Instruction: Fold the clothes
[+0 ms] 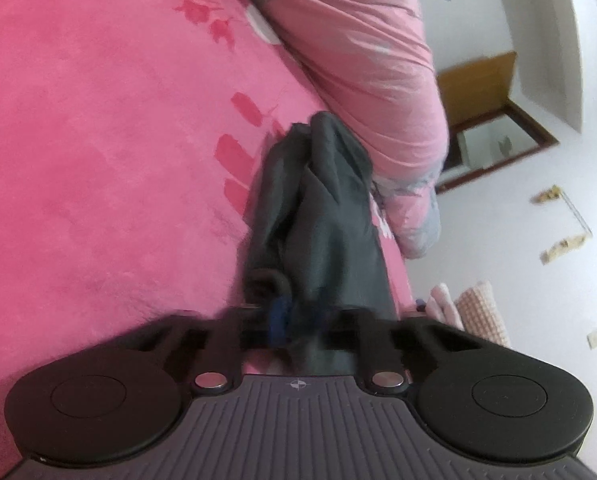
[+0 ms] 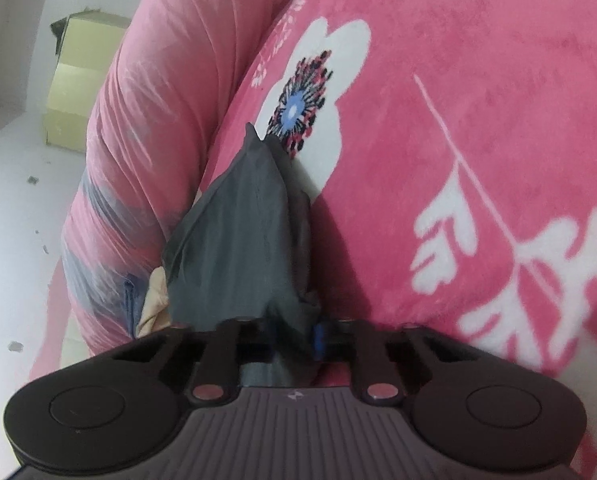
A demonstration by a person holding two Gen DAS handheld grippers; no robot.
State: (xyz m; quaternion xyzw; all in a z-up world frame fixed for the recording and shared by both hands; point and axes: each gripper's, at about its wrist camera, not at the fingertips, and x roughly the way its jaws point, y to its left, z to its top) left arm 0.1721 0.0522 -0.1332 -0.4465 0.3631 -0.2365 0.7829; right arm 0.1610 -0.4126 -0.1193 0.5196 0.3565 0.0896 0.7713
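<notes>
A dark grey garment [image 1: 318,208] hangs bunched above the pink bed blanket [image 1: 98,140], stretching away from my left gripper [image 1: 294,324], which is shut on one end of it. In the right wrist view the same grey garment [image 2: 242,240] rises to a peak in front of my right gripper [image 2: 294,332], which is shut on its other end. Blue pads show at both grips. The fabric hides the fingertips in both views.
A rolled pink quilt [image 1: 370,80] lies along the bed's edge beside the garment, seen also as a pink quilt [image 2: 150,120]. The blanket has white flower prints [image 2: 322,92]. A cardboard box [image 2: 78,84] and a wooden-framed mirror [image 1: 494,140] sit on the white floor.
</notes>
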